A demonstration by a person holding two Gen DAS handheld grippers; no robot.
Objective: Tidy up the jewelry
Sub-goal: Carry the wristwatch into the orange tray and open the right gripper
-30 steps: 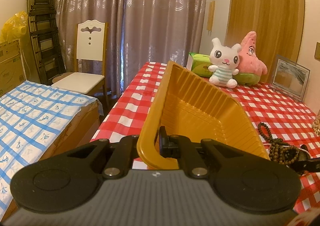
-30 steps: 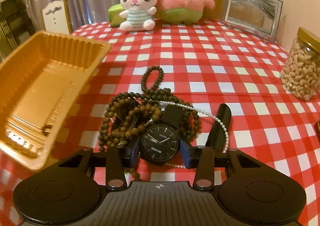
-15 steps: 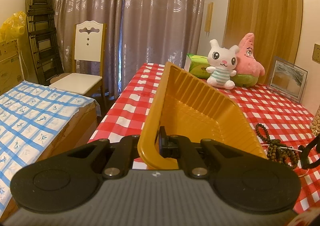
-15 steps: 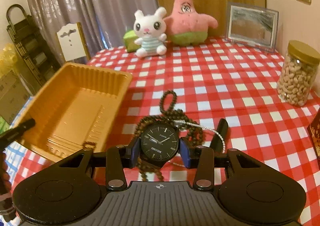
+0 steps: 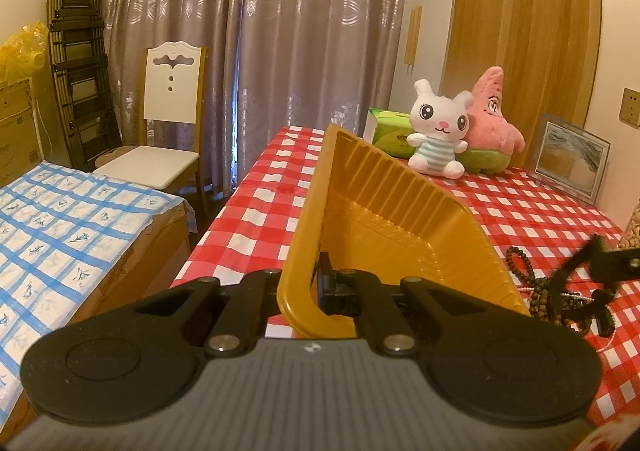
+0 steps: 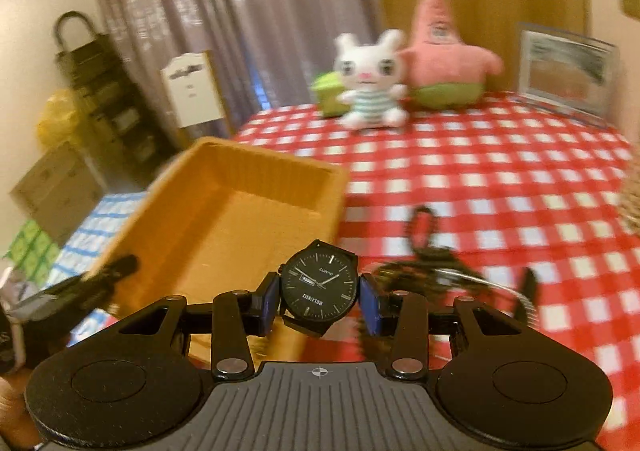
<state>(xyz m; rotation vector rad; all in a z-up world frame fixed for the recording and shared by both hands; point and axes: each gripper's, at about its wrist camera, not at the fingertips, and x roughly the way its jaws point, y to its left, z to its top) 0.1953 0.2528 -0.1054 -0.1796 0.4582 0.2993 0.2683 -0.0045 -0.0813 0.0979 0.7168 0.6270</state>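
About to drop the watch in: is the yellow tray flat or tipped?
Tipped: the left hand-held gripper pinches the yellow tray by its rim, tilting it.

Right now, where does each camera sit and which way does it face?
Left wrist: on the left gripper, facing along the yellow tray whose rim it pinches, toward the curtain.
Right wrist: on the right gripper, which grips the black watch, facing over the table; a hand shows bottom left.
Shared: the tray, the bead pile, the white bunny.
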